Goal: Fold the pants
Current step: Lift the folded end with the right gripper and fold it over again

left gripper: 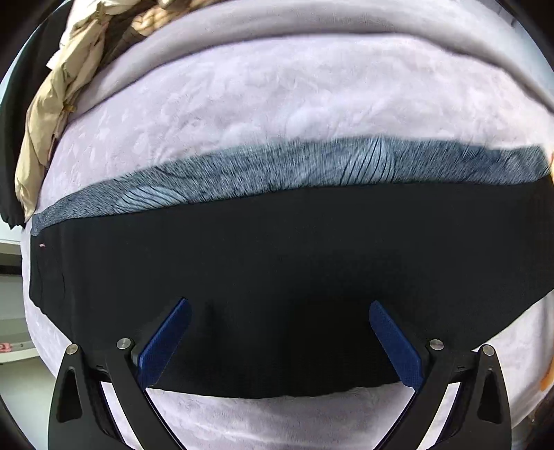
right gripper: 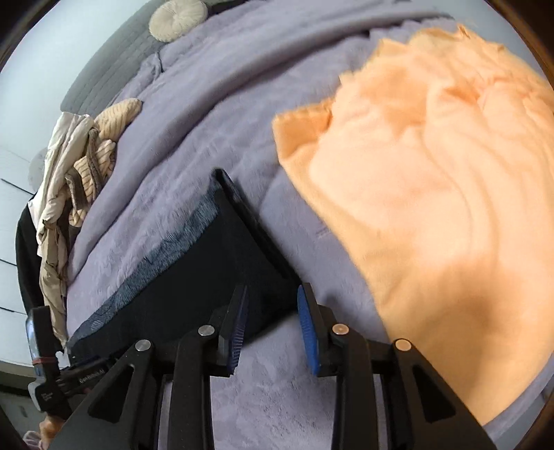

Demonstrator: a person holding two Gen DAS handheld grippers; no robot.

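From my left wrist camera, the black pants (left gripper: 277,277) lie flat across the lavender blanket (left gripper: 277,104) on the bed, a grey-blue patterned strip (left gripper: 294,166) running along their far edge, and my left tongs (left gripper: 280,311) hover spread wide over the dark cloth, grasping nothing. The right wrist camera shows what the left barely catches: a large orange fleece (right gripper: 432,207) heaped just beside the pants (right gripper: 221,263) on the right, crowding that end of the garment (only a sliver of orange appears at the left view's edge). There my right tongs (right gripper: 273,294) stand released, straddling the near corner of the pants without closing on it. At the far left, a heap of beige and striped clothes (right gripper: 76,180) spills over the bed's edge, and a round cream cushion (right gripper: 178,19) rests near the grey headboard (right gripper: 114,69).
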